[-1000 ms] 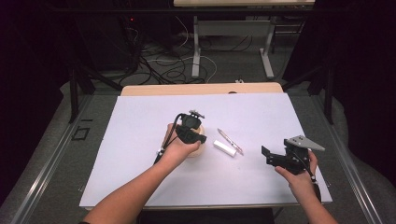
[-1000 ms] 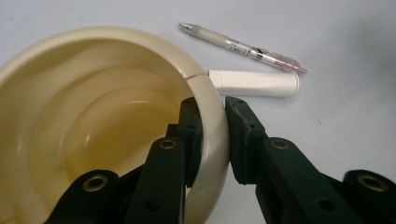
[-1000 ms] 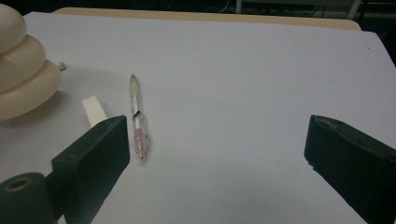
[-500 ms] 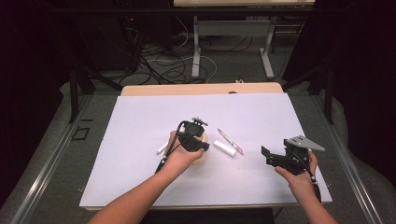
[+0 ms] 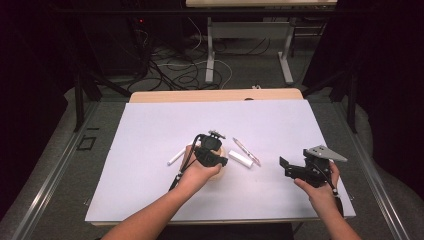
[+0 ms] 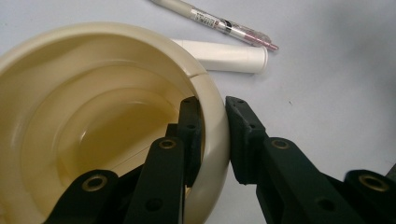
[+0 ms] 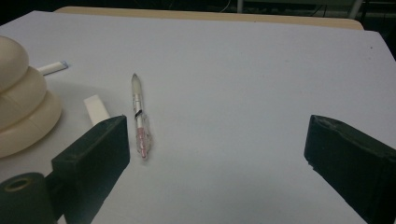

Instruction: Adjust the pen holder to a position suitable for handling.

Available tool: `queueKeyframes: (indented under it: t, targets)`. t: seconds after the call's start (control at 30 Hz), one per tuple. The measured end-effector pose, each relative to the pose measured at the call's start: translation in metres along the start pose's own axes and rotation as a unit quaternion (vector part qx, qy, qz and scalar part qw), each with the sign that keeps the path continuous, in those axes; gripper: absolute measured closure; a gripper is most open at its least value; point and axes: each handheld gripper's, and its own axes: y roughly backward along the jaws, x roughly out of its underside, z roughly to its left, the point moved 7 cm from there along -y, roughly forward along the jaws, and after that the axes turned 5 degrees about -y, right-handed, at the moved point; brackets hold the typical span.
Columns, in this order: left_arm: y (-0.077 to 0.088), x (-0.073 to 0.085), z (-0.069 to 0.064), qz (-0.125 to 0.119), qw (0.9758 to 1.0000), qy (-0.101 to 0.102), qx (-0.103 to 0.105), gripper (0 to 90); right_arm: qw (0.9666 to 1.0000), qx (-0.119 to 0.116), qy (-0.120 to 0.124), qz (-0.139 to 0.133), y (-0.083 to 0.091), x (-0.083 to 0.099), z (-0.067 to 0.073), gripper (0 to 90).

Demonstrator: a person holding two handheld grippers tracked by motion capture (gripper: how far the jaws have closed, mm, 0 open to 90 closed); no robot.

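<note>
A cream ribbed cup point(image 6: 93, 116) stands on the white table sheet point(image 5: 150, 130), mostly hidden under the person's left hand in the high view. My left gripper point(image 6: 212, 109) is shut on the cup's rim, one jaw inside and one outside. That left gripper point(image 5: 216, 159) points down at mid-table. A clear pen with pink ink point(image 6: 219, 21) and a short white tube point(image 6: 229, 58) lie just beyond the cup. My right gripper point(image 7: 217, 154) stands open over bare sheet, with the pen point(image 7: 139, 116) ahead of its left jaw. The right gripper point(image 5: 286, 167) sits near the front right.
A thin white stick point(image 5: 176, 157) lies left of the cup. The wooden table edge point(image 5: 215, 95) runs behind the sheet. Cables and metal table legs point(image 5: 210, 50) are on the floor beyond.
The left hand and its gripper have shifted slightly toward the near side over the cup. The right hand has stayed still.
</note>
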Motion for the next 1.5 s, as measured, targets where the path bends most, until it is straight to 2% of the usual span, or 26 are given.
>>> queueKeyframes:
  t: [0.17, 0.23, 0.37, 0.47, 0.73, 0.8, 0.9, 1.07, 1.2, 1.3, 1.33, 1.37, 1.5]
  targets:
    - [-0.004, 0.001, -0.002, 0.000, 0.9999, 0.008, 0.010, 74.9, 1.0000, 0.003, 0.000, 0.006, 0.001, 0.001, -0.001, 6.5]
    - [-0.005, 0.001, -0.001, -0.001, 0.9999, 0.002, 0.011, 73.8, 1.0000, 0.003, 0.000, 0.006, 0.000, 0.001, -0.001, 6.4]
    - [-0.004, 0.000, -0.003, -0.006, 0.9998, 0.002, 0.016, 70.0, 1.0000, 0.001, -0.002, 0.003, 0.000, 0.001, -0.001, 6.5]
    - [-0.004, 0.001, -0.004, -0.006, 0.9999, -0.007, 0.013, 68.4, 1.0000, 0.001, 0.000, 0.002, -0.001, 0.001, -0.001, 6.5]
    - [0.001, -0.001, -0.004, -0.023, 0.9995, -0.009, 0.017, 59.5, 1.0000, 0.000, -0.004, 0.005, -0.001, 0.002, 0.000, 6.5]
    - [0.003, -0.002, -0.003, -0.034, 0.9992, -0.011, 0.016, 57.3, 1.0000, 0.000, -0.002, 0.005, -0.001, 0.002, -0.001, 6.5]
    - [0.007, -0.004, -0.002, -0.054, 0.9982, -0.020, 0.014, 53.6, 1.0000, 0.000, -0.002, 0.005, -0.002, 0.002, -0.001, 6.5]
    - [0.019, -0.008, -0.003, -0.074, 0.9968, -0.021, 0.021, 47.1, 1.0000, 0.000, -0.005, 0.006, -0.002, 0.002, -0.002, 6.4]
    - [0.029, -0.012, 0.000, -0.098, 0.9946, -0.025, 0.020, 42.0, 1.0000, 0.000, -0.005, 0.006, -0.002, 0.002, -0.002, 6.5]
    - [0.035, -0.015, 0.004, -0.110, 0.9932, -0.035, 0.014, 40.9, 1.0000, 0.001, -0.006, 0.007, -0.002, 0.002, -0.001, 6.5]
    - [0.037, -0.015, 0.005, -0.114, 0.9929, -0.032, 0.015, 40.7, 0.9999, 0.002, -0.005, 0.010, -0.001, 0.003, -0.001, 6.5]
    - [0.039, -0.016, 0.007, -0.117, 0.9923, -0.040, 0.013, 40.7, 0.9999, 0.002, -0.005, 0.011, -0.001, 0.003, -0.001, 6.5]
    - [0.047, -0.017, 0.015, -0.128, 0.9909, -0.039, 0.015, 40.6, 1.0000, 0.001, -0.005, 0.008, -0.002, 0.003, -0.001, 6.5]
